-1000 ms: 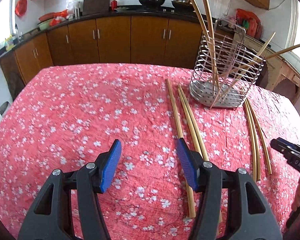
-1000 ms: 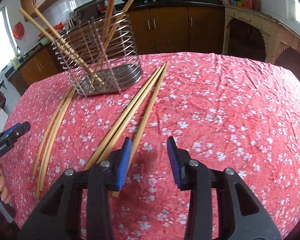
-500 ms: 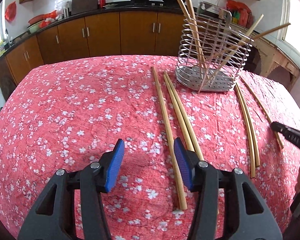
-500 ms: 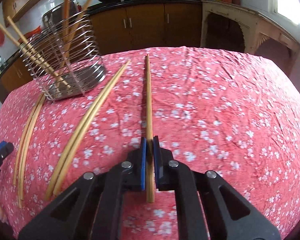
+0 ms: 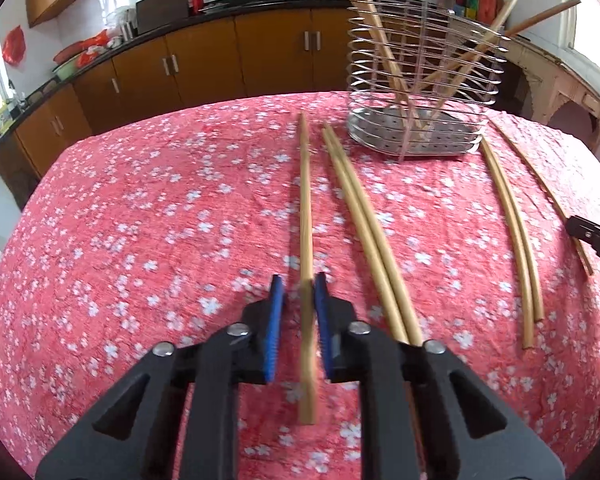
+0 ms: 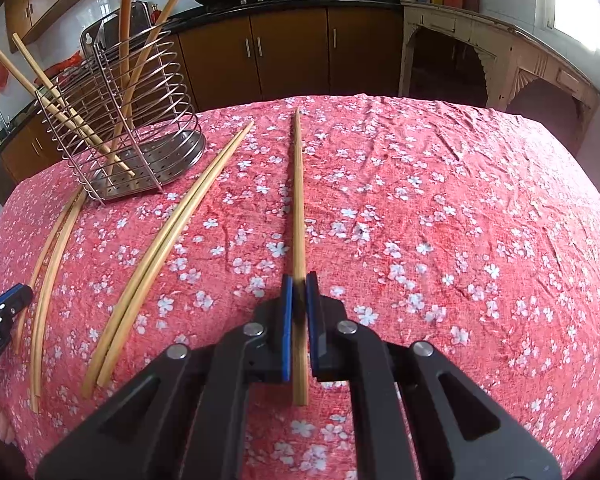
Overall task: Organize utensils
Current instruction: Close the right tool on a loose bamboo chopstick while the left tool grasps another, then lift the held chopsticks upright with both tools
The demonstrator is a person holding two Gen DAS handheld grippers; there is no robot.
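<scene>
Long bamboo chopsticks lie on a red flowered tablecloth (image 5: 140, 220). My left gripper (image 5: 298, 286) has its blue pads nearly closed around one chopstick (image 5: 305, 200), with a small gap on its left side. My right gripper (image 6: 299, 280) is shut on another chopstick (image 6: 298, 200) near its close end. A wire utensil basket (image 5: 420, 80) with several chopsticks leaning in it stands at the back; it also shows in the right wrist view (image 6: 128, 120). A pair of chopsticks (image 5: 364, 224) lies right of my left gripper, and a pair (image 6: 168, 240) lies left of my right gripper.
Two curved sticks (image 5: 512, 232) lie at the right in the left wrist view, and curved sticks (image 6: 52, 260) lie at the left in the right wrist view. Brown kitchen cabinets (image 5: 204, 56) and a counter stand behind the table. The table drops off at the far edge.
My left gripper moved right over a single chopstick and narrowed from wide open to nearly closed around it. My right gripper closed on its chopstick half a second ago and still grips it.
</scene>
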